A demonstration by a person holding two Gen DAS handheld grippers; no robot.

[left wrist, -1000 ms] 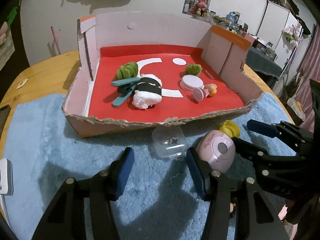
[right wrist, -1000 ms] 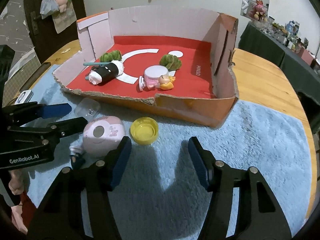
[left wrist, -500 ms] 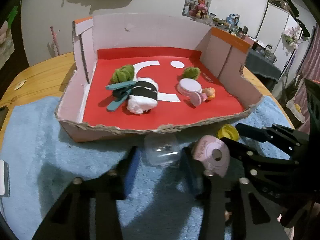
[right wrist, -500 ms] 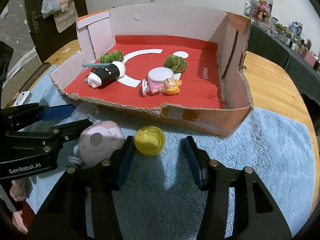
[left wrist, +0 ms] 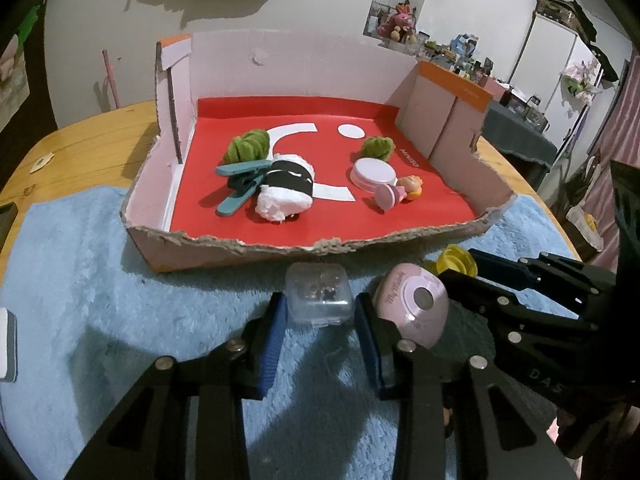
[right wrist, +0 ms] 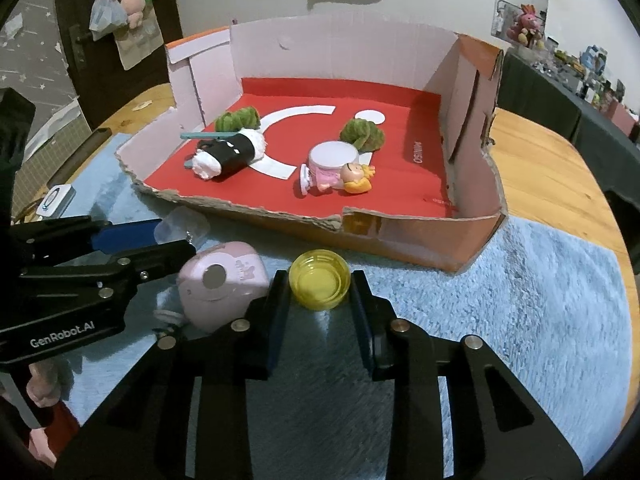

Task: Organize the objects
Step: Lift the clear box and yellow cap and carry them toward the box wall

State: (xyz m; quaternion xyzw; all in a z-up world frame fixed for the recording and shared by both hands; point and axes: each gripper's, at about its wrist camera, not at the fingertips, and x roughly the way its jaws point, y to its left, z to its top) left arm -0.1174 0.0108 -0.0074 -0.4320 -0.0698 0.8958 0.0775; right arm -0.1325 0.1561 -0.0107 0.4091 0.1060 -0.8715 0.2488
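A small clear plastic box (left wrist: 319, 296) sits on the blue rug just in front of the cardboard tray (left wrist: 224, 250). My left gripper (left wrist: 320, 304) is shut on it, a blue pad against each side. To its right lies a pink rounded case (left wrist: 412, 304). Beyond that is a yellow cap (right wrist: 320, 290), open side up. My right gripper (right wrist: 320, 284) holds the cap; its jaws are closing and the pads press the cap's sides. The left gripper (right wrist: 172, 236) also shows in the right wrist view, and the right gripper (left wrist: 460, 266) in the left wrist view.
The tray's red floor holds a sushi plush (left wrist: 286, 190), a teal clip (left wrist: 240, 184), two green pieces and a small doll (right wrist: 340, 172). A blue rug (right wrist: 520, 300) covers the wooden table (right wrist: 552, 184). A white device (right wrist: 56, 198) lies at the left.
Both pairs of jaws have narrowed from wide apart. The left ones have come in onto the clear box, the right ones onto the yellow cap.
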